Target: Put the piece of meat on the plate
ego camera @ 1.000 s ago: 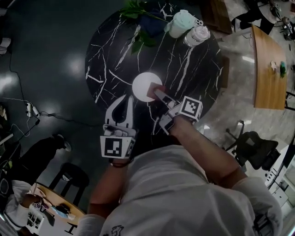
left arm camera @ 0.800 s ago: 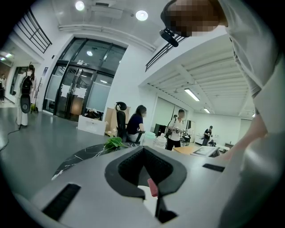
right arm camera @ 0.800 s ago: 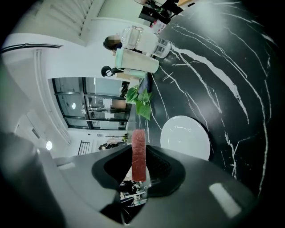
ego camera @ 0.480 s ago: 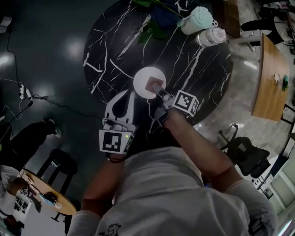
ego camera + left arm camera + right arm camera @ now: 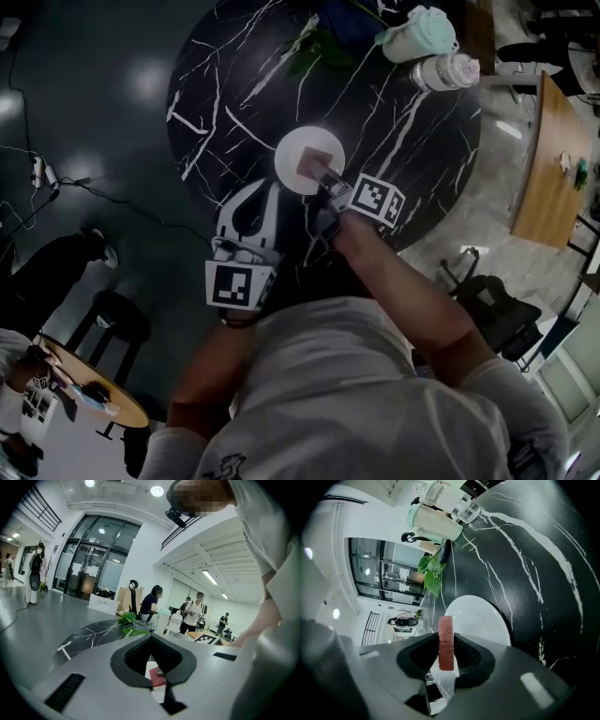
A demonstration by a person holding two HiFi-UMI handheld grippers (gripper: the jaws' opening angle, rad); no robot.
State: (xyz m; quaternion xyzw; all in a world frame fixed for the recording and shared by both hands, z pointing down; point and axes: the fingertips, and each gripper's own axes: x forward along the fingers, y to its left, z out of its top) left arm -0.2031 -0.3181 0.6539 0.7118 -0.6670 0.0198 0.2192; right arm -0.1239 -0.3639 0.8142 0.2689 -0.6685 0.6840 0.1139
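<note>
A red slab of meat (image 5: 446, 641) stands on edge between the pads of my right gripper (image 5: 446, 654), which is shut on it. It hangs low over the round white plate (image 5: 483, 620) on the black marble table (image 5: 543, 550). In the head view the meat (image 5: 312, 165) shows over the middle of the plate (image 5: 292, 150), with the right gripper (image 5: 322, 175) reaching in from the lower right. My left gripper (image 5: 269, 191) rests beside the plate's near-left edge, shut with nothing in it. The left gripper view shows the meat (image 5: 157, 679) through the gap behind its tips.
A mint-lidded jug (image 5: 417, 33), a clear jar (image 5: 448, 70) and green leaves (image 5: 314, 52) stand at the table's far side. A wooden table (image 5: 553, 159) and an office chair (image 5: 497, 309) are at the right. Several people stand beyond the table in the left gripper view.
Both grippers have come down toward the table. The right gripper has carried the meat from the plate's near-right edge to over its middle.
</note>
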